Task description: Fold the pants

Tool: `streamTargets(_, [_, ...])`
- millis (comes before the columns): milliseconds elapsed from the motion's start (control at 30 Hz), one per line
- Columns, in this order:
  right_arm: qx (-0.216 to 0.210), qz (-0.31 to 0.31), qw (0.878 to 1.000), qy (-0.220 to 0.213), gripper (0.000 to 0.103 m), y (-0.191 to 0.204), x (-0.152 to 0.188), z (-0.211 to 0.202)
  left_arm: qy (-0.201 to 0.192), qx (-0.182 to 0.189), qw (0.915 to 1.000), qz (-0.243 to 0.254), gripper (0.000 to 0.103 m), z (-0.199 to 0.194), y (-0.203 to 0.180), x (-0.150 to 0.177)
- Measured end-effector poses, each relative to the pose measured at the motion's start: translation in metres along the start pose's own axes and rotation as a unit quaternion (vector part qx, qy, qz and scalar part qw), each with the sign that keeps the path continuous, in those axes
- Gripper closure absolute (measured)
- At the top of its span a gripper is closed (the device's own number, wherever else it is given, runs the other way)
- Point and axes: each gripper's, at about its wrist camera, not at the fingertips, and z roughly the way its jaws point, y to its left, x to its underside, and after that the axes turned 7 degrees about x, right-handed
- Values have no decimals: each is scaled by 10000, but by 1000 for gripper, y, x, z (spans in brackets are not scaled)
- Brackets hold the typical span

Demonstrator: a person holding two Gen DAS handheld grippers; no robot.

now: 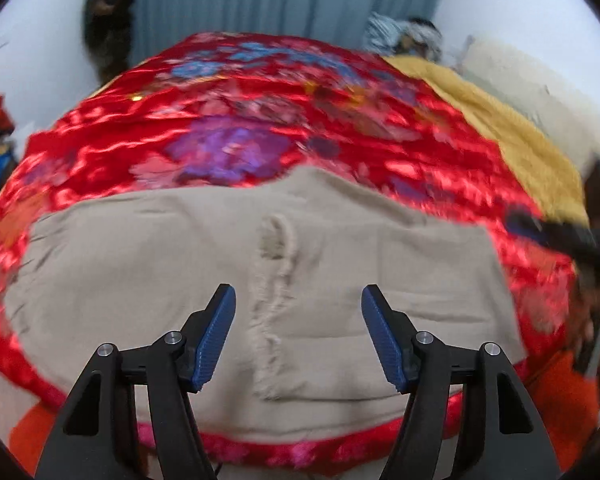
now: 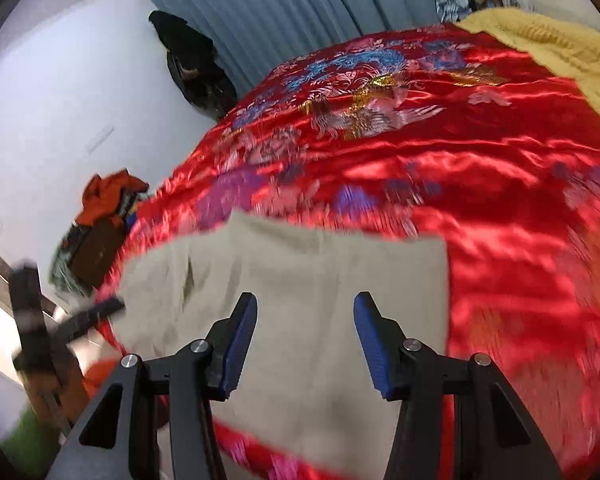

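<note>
Looking along my left gripper (image 1: 298, 336), I find both blue pads spread wide with nothing between them, hanging above the pants (image 1: 260, 280). My right gripper (image 2: 305, 344) reads the same: pads apart, empty, over the same cloth.

The pants (image 2: 300, 300) are beige and lie flat in a folded block on the near part of the quilt (image 1: 260, 120). A frayed seam (image 1: 274, 304) runs up the middle of the block in the left view, directly between the left pads. In the right view the block's right edge is straight and its far edge sits on the floral pattern. A red strip of quilt (image 2: 500, 200) shows along the near edge of the cloth.

At the right margin of the left view the other gripper (image 1: 556, 236) appears, blurred, beside the pants; I cannot tell its state from that view.

Beyond the pants the red satin carries blue, purple and gold embroidery. A yellow blanket (image 2: 560, 52) lies along the far right side. Off the left side sits a heap of orange clothes (image 2: 108, 196). Farthest back hang the grey-blue curtain (image 2: 300, 8) and a dark garment (image 2: 196, 64) on the white wall.
</note>
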Motion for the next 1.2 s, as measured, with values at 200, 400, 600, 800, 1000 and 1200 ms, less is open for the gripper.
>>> streamTargets(200, [488,901,9906,910,69,-59,7,80,822,-302,9959,205,47,59,0,30])
streamTargets(400, [501,-26,9987,48,67,-15,33,1,535,-229,9983,-29,32,33,-3,38])
streamTargets(600, [882,-635,9935,344,47,5,119,13,584,-697,9959,14,15,55,-15,55])
streamTargets(800, [1093,-1068,9882,108,45,10,142,26,496,-869,9948,159,11,61,-18,61])
streamTargets(1000, [1047,-1074,9887,-82,45,8,149,26,449,-869,9948,266,10,63,-18,64])
streamTargets(1200, [1093,-1083,9880,-135,45,7,154,25,437,-864,9948,307,10,63,-18,65])
